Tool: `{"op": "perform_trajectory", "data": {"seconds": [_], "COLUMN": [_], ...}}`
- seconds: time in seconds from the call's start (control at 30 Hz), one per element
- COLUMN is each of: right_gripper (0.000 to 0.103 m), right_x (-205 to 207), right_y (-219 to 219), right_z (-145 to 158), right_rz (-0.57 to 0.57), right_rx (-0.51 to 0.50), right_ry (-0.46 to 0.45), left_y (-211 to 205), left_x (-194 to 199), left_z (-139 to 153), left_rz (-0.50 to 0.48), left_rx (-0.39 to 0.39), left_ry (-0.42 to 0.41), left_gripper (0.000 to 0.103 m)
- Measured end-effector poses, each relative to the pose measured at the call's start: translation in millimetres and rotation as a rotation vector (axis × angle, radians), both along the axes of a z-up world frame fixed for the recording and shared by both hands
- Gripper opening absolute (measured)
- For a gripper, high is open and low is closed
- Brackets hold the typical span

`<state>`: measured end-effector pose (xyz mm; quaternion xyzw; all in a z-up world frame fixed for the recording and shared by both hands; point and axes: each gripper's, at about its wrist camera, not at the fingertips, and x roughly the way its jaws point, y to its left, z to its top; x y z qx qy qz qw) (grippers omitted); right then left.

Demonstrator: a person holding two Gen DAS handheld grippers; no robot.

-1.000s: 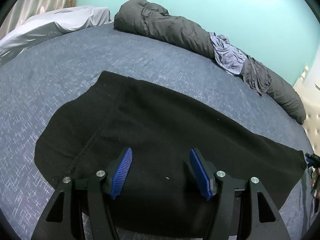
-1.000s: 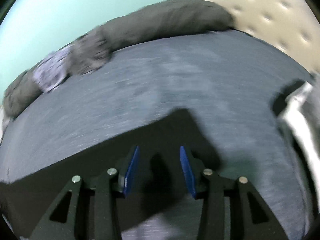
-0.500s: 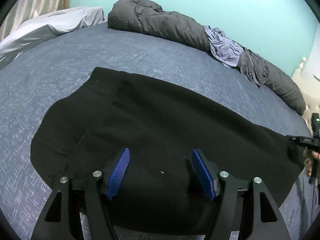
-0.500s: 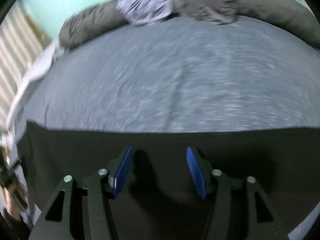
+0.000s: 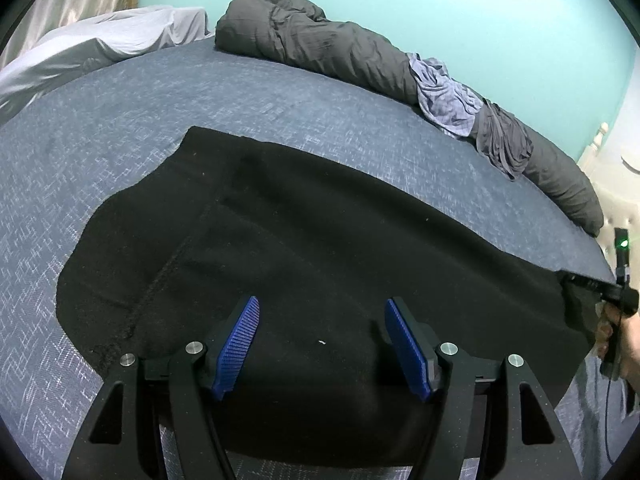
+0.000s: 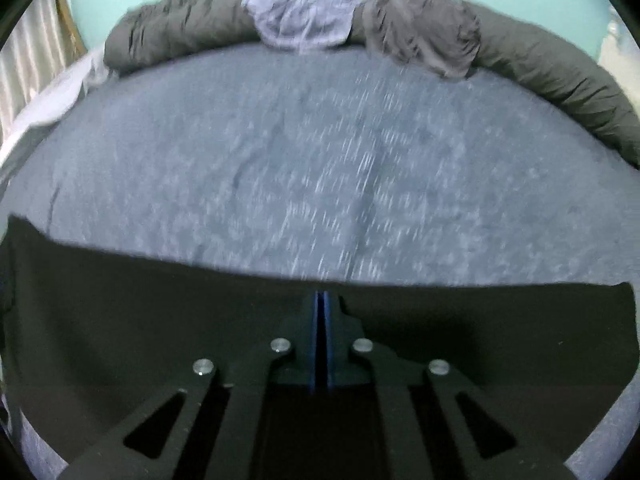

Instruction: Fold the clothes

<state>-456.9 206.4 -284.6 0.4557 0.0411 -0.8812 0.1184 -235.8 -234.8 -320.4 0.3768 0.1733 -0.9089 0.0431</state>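
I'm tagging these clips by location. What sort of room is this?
Most likely a bedroom: a black garment lies spread on a bed with a blue-grey cover, a rolled grey duvet runs along the teal wall, and a curtain hangs behind.

The right tool (image 6: 320,300) reaches up from six o'clock with its blue pads pressed flat together at the far edge of a black garment (image 6: 140,320); whether cloth is pinched between them cannot be told. The garment lies spread across the lower part of the view, from nine to three o'clock, on a blue-grey bed (image 6: 320,152). Along the far rim, from ten to two o'clock, runs a rolled dark grey duvet (image 6: 560,76), with a crumpled pale lavender cloth (image 6: 304,16) on it at twelve o'clock.
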Motion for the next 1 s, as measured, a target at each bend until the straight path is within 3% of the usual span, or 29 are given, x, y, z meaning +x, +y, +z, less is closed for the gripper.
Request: {"op": "perform_trajectory", "data": {"seconds": [0.17,0.4,0.57,0.73,0.8,0.83,1.0], "right_gripper": [0.002,0.002,0.003,0.015,0.035,0.039,0.040], "right_x": [-4.2,-29.5,-34.9,-9.3,15.1,27.8,98.0], "right_y": [-5.2,-8.5,-13.4,-13.5,-12.9,-12.6,-10.9], "right_z": [9.4,-22.9,-26.5,-2.3,6.9,11.3,6.1], "right_rz": [-0.017,-0.068,-0.075,-0.115,-0.084,-0.064,-0.077], "right_rx": [0.024,0.037,0.066,0.059,-0.037,-0.091,-0.260], "right_ry": [0.051,-0.030,-0.023,0.072,0.103,0.117,0.108], "left_y": [-1.9,-4.9,-10.1,-18.8,-22.0,-23.2,-31.9], "left_x": [2.3,4.6,7.6,15.3,19.7,22.3,35.2], "left_z": [-0.2,0.5,1.5,5.1,7.4,8.9,14.8], "left_rz": [0.005,0.004,0.007,0.020,0.023,0.023,0.031], "left_rx": [0.009,0.012,0.023,0.047,0.054,0.051,0.056], "left_ry": [0.001,-0.003,-0.007,-0.002,0.002,0.003,0.010], "left_gripper": [0.069,0.069,0.069,0.069,0.069,0.069,0.069]}}
